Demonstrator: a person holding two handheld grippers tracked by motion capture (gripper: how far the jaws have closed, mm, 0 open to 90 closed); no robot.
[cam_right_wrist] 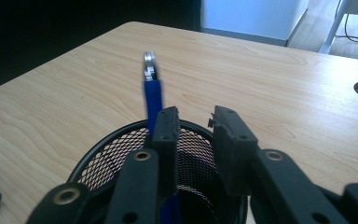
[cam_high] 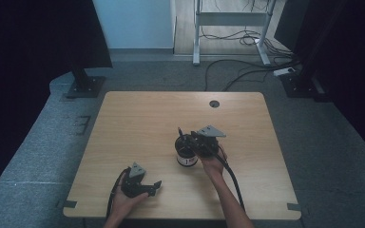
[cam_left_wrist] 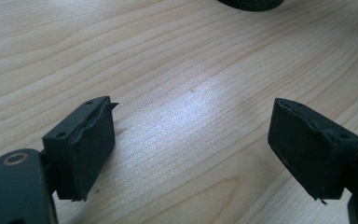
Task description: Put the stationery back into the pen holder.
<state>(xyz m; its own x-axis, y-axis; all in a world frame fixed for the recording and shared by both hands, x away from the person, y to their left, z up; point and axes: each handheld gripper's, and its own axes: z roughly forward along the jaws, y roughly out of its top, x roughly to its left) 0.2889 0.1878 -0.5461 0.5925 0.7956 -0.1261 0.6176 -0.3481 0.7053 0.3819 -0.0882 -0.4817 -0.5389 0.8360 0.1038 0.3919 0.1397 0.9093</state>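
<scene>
Right gripper (cam_right_wrist: pixel 195 115) is hovering over the mesh cup (cam_right_wrist: pixel 103 154), jaws slightly parted, letting the blue pen (cam_right_wrist: pixel 152 93) lean inside. Left gripper (cam_left_wrist: pixel 193 108) is idling, jaws spread and empty.

The blue pen's (cam_right_wrist: pixel 152 95) lower part is hidden behind the right gripper (cam_right_wrist: pixel 195 122) and inside the mesh cup (cam_right_wrist: pixel 103 154). The cup's label (cam_high: pixel 188 161) is too small to read. A dark object (cam_left_wrist: pixel 251 4) is cut off by the top edge.

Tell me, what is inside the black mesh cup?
A blue pen stands in the black mesh cup, its top above the rim. Its lower part and the cup's bottom are hidden behind the right gripper.
</scene>
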